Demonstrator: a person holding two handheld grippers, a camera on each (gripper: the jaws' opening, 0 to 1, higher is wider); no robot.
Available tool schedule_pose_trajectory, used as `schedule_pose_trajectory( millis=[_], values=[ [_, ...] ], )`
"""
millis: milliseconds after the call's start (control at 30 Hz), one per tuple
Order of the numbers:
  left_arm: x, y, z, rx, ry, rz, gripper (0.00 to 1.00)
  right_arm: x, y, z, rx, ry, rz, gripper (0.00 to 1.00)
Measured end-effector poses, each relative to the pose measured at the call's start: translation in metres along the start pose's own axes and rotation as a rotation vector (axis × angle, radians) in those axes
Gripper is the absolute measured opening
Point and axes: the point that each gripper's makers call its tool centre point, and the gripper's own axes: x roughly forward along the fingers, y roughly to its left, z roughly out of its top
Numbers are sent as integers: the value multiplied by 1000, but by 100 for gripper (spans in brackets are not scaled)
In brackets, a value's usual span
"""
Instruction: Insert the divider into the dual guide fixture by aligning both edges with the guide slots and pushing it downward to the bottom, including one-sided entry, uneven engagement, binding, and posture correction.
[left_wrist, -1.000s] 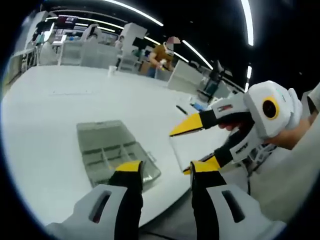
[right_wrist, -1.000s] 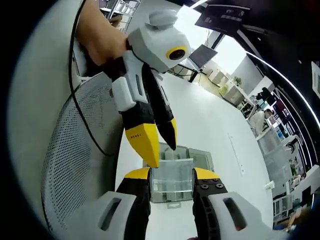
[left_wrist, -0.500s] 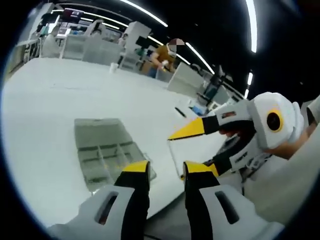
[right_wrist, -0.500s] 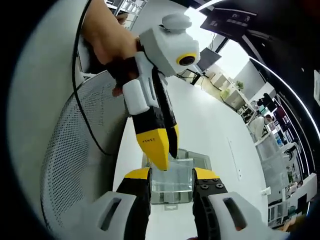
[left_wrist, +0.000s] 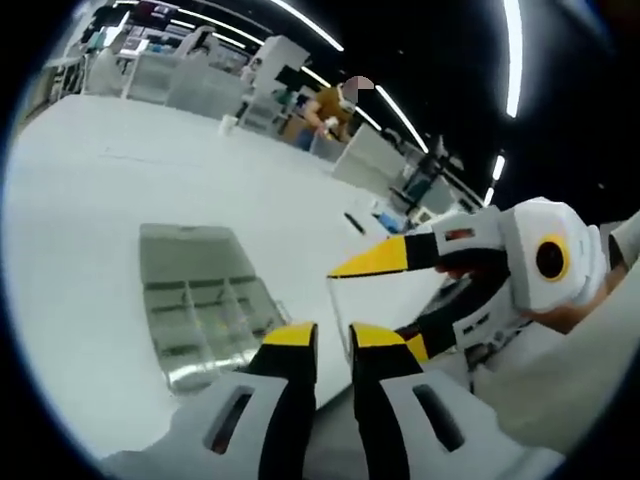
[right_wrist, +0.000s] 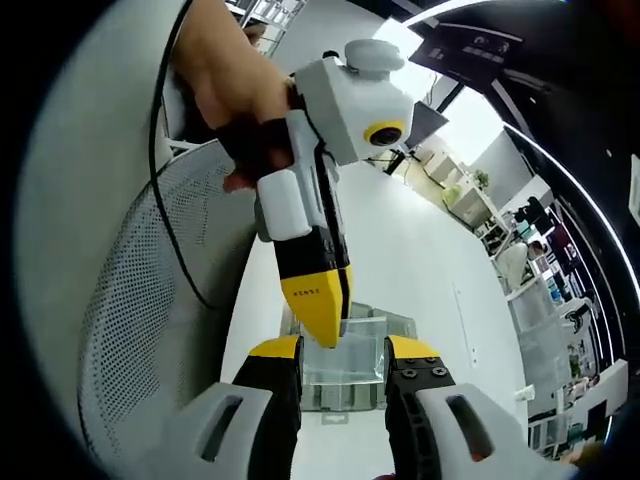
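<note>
The divider (right_wrist: 345, 352) is a clear plastic sheet held in the air, and my right gripper (right_wrist: 343, 350) is shut on its two side edges. In the left gripper view the same divider (left_wrist: 340, 300) shows edge-on between the right gripper's yellow jaws. My left gripper (left_wrist: 334, 336) has its jaws nearly together around the sheet's near edge. In the right gripper view the left gripper (right_wrist: 325, 322) pinches the sheet's top left corner. The guide fixture (left_wrist: 200, 300), a clear box with compartments, lies on the white table (left_wrist: 90, 190) below and behind the divider. Its far end (right_wrist: 402, 325) shows behind the sheet.
A grey mesh chair back (right_wrist: 150, 300) with a black cable (right_wrist: 165, 215) sits left of the table's edge. A hand (right_wrist: 225, 95) holds the left gripper. A person (left_wrist: 335, 105) stands at far benches. Small dark items (left_wrist: 355, 222) lie further along the table.
My left gripper's jaws have closed from wide apart to a narrow gap around the divider's edge. The right gripper kept its hold. The left gripper view has shifted slightly.
</note>
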Motion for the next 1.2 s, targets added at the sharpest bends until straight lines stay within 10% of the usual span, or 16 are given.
schedule_pose_trajectory(
  millis=[1200],
  values=[
    [2, -2, -3, -139, 3, -50, 0, 3, -2, -1, -8, 24, -4, 30]
  ],
)
